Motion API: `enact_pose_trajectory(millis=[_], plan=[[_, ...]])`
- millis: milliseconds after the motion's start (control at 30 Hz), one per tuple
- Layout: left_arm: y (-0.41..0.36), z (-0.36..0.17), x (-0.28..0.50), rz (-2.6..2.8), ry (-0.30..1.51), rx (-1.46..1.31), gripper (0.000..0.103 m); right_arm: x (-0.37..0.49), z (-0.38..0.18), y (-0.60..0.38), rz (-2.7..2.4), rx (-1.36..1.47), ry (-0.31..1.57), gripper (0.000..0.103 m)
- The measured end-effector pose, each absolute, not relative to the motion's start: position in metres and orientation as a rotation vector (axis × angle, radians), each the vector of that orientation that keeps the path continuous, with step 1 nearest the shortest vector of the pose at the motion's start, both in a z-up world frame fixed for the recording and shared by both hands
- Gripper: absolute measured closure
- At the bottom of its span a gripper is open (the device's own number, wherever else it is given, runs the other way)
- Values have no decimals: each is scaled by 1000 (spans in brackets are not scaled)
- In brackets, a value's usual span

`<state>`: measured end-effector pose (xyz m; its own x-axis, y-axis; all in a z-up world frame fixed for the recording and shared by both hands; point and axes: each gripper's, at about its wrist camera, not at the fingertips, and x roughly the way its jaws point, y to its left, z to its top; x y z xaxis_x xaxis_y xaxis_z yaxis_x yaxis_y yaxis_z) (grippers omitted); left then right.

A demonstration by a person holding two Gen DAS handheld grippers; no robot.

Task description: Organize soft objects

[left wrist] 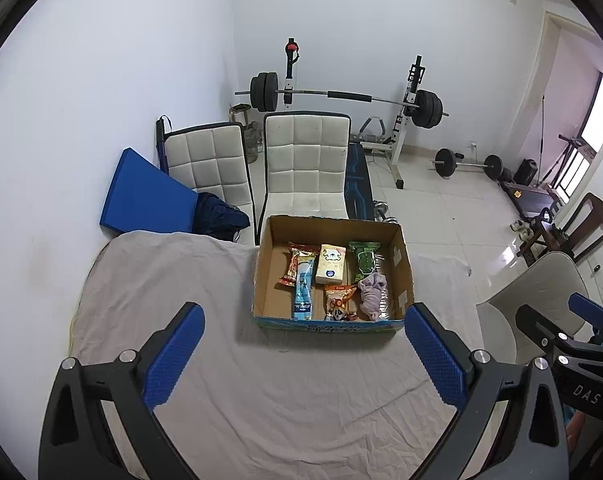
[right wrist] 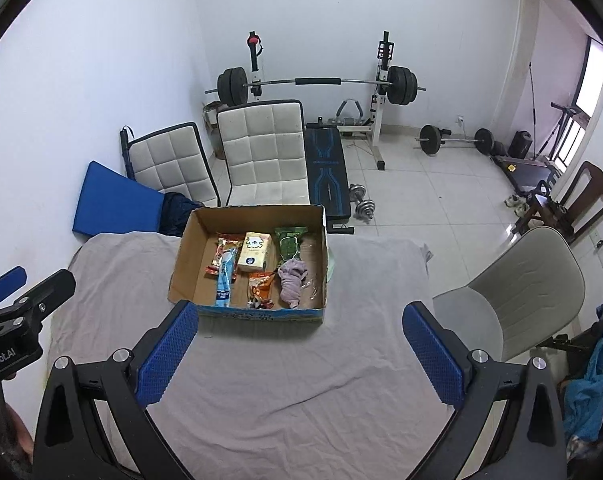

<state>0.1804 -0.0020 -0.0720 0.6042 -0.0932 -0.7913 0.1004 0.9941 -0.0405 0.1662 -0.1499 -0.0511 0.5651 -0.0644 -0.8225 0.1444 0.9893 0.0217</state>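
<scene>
My left gripper [left wrist: 303, 354] and right gripper [right wrist: 299, 350] both hang spread wide, empty, just short of the cardboard box [left wrist: 399, 268]. Inside it lie packets and a lilac cloth [right wrist: 292, 280]. Only my right camera shows dumbbells [right wrist: 363, 200] past the box.

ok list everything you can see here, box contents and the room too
cardboard box: 1, brown, on the cloth, far side
red snack packet: 1, red, box left
blue packet: 1, light blue, overlapping the red one
tissue pack: 1, cream, box middle
green packet: 1, green, box back right
orange packet: 1, orange, box front
cloth bundle: 1, pale purple, box right
table cloth: 1, grey, wrinkled
padded chairs: 2, white, behind box
barbell: 1, black plates, on rack
blue mat: 1, against left wall
left gripper: fingers open, holding nothing
right gripper: fingers open, holding nothing
</scene>
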Motion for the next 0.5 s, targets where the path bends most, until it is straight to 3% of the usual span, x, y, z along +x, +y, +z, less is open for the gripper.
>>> enact_pose_trajectory(millis=[500], plan=[[0, -80, 185, -102, 934, 2, 1, 171, -54, -148, -108, 90, 963, 0]])
